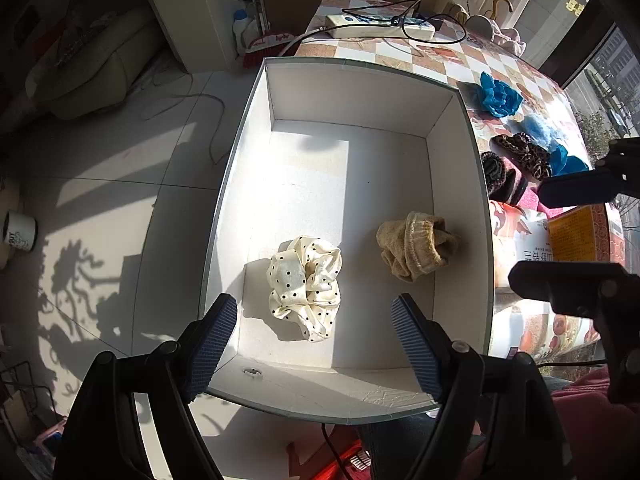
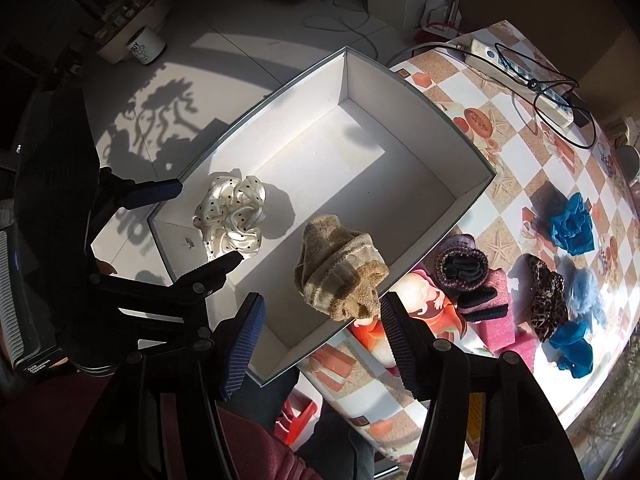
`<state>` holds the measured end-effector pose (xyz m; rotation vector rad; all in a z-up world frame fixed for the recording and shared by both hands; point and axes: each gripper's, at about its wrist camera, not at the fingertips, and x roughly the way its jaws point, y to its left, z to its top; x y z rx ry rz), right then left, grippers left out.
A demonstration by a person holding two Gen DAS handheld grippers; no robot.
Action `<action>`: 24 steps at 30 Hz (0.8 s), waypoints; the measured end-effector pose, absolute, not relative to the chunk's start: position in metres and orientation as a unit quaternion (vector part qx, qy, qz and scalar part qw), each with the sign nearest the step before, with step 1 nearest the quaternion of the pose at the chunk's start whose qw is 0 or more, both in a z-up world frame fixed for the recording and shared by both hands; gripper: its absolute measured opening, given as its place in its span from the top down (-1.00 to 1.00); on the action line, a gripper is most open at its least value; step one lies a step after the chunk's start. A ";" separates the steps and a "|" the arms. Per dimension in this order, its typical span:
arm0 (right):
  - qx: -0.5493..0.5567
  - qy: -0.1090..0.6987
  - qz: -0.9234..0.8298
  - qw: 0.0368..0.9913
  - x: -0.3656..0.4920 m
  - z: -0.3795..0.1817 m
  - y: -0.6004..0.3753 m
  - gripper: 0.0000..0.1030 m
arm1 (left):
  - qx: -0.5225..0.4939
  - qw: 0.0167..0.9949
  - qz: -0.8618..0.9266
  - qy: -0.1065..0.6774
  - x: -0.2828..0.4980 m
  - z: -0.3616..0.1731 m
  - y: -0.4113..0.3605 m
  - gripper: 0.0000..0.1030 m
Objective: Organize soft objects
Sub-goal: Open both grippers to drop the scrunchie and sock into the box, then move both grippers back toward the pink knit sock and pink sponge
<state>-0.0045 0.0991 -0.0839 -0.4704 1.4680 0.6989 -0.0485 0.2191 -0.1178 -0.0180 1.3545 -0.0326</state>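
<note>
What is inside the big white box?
Inside the big white cardboard box lie a cream satin scrunchie with black dots and a rolled tan knitted sock. The floor beneath each is covered.

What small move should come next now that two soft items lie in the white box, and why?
Probably swing the right gripper toward the leopard-print scrunchie on the table. Both grippers stand open with nothing between their pads; the dotted scrunchie and the tan sock already lie in the white box. The left gripper sits farther from the remaining items.
</note>
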 end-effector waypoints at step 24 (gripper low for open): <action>-0.130 0.686 0.243 0.673 0.017 -0.089 0.064 -0.65 | -0.073 0.781 -0.057 0.618 -0.023 -0.101 0.233 -0.78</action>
